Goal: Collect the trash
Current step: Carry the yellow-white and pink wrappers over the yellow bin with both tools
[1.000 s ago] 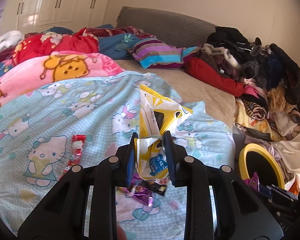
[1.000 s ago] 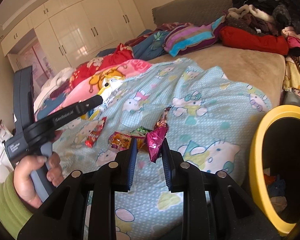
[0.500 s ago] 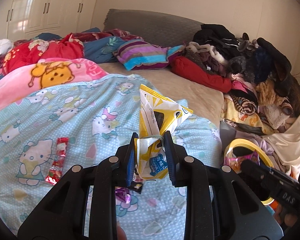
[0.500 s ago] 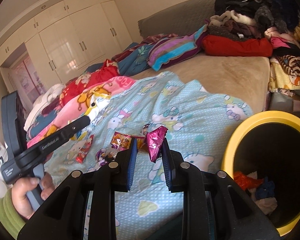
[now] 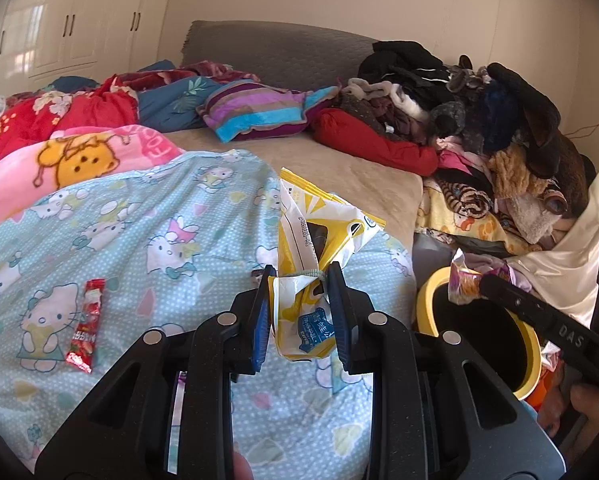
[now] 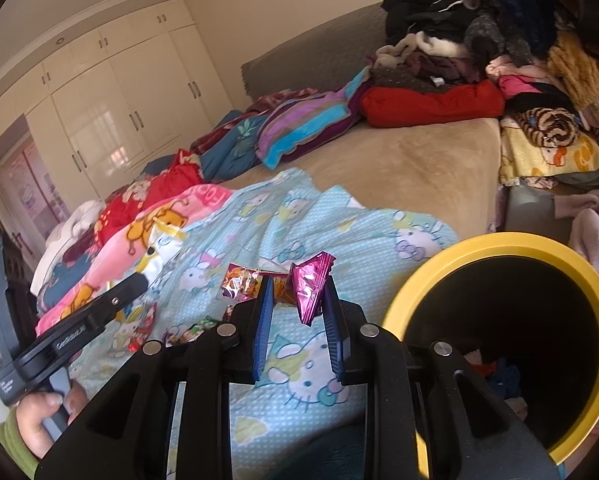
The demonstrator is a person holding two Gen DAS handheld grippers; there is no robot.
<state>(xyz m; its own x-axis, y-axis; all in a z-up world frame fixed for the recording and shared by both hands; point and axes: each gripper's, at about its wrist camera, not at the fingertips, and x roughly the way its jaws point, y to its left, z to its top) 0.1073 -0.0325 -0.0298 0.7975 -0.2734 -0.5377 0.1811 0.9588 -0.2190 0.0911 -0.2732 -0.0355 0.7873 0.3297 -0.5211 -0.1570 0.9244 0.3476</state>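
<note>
Beside the bed, low on the right, stands the yellow-rimmed trash bin (image 6: 499,240), its mouth open toward the right hand-held gripper (image 6: 297,308), which pinches a crumpled pink foil wrapper (image 6: 309,290) and is the nearer one. The wrapper points upward, just left of the rim. The left hand-held gripper (image 5: 301,304) is closed on a yellow-white snack bag (image 5: 319,236), upright, farther from the bin. A red sachet (image 5: 85,326) lies on the Hello Kitty blanket (image 5: 139,220); clothes are heaped behind.
</note>
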